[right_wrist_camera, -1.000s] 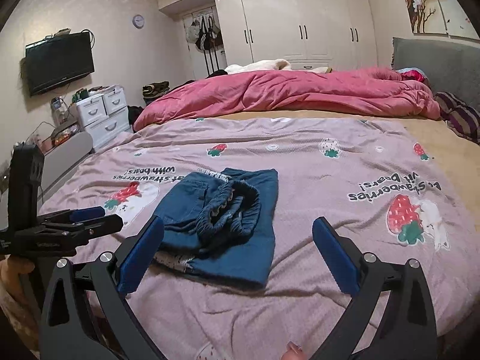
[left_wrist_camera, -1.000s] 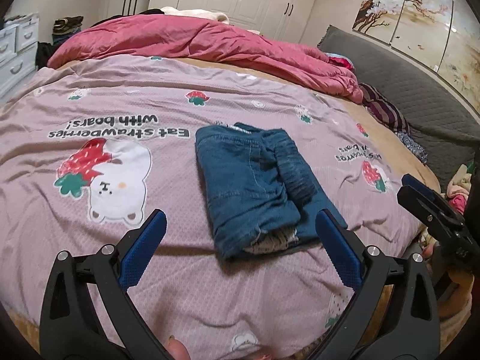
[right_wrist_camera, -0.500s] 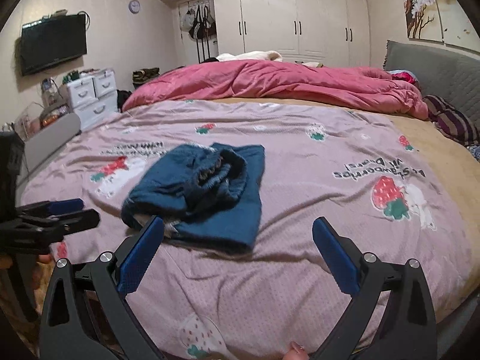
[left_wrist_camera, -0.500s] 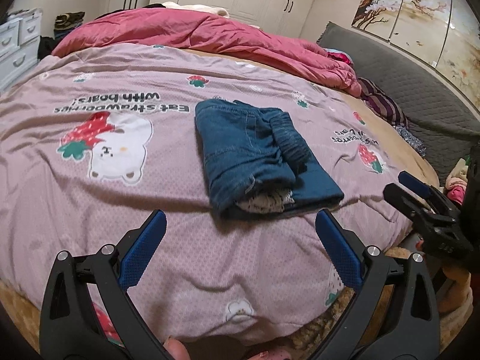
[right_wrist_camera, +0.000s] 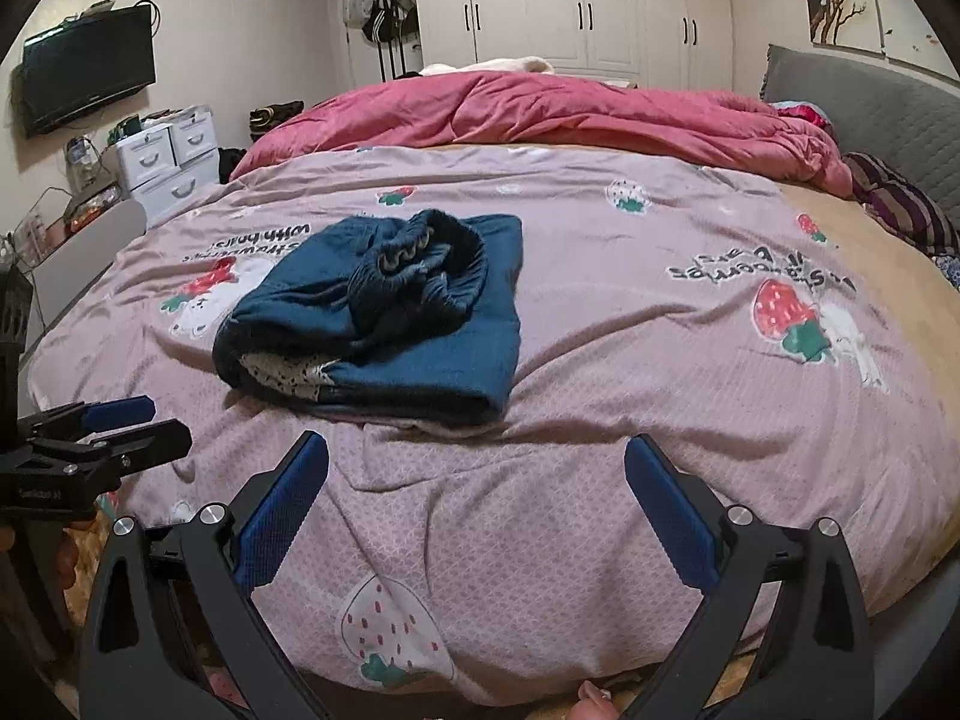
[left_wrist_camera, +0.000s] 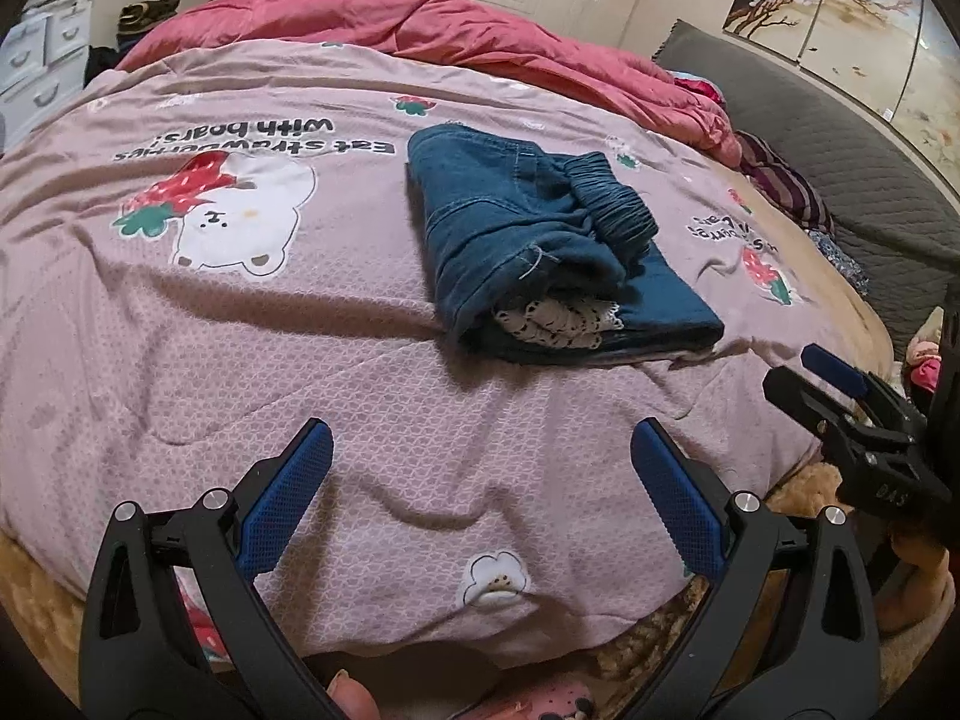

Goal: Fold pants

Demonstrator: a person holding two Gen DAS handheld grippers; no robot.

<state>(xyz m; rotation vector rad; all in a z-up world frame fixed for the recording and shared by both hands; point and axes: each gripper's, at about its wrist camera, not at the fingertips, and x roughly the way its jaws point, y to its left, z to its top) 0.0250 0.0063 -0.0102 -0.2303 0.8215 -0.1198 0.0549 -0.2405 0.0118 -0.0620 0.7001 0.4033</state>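
**Pants folded, both tools clear of the bundle**

The pants (left_wrist_camera: 540,240) lie as a compact blue bundle on the pink printed bedspread (left_wrist_camera: 300,360), just beside its upside-down strawberry-bear print and well short of the red duvet (left_wrist_camera: 450,30) heaped at the far side. By the look of it the folding is done: the legs are doubled over into a thick rectangle, the elastic waistband sits bunched on top, and a strip of pale patterned lining shows at the near open end. What may be left is only tidying, since the top layer is lumpy and the lining pokes out; whether the layers beneath lie flat cannot be told from these angles.

The bundle's long axis runs from the near edge of the bed away toward the duvet, folded edges on the long sides, the open end facing the cameras.

The left hand-held gripper (left_wrist_camera: 480,468) hangs released, jaws wide apart, over the bedspread's near edge and apart from the pants. The right hand-held gripper (right_wrist_camera: 477,480) is likewise spread wide and grasps nothing, also on the near side of the pants
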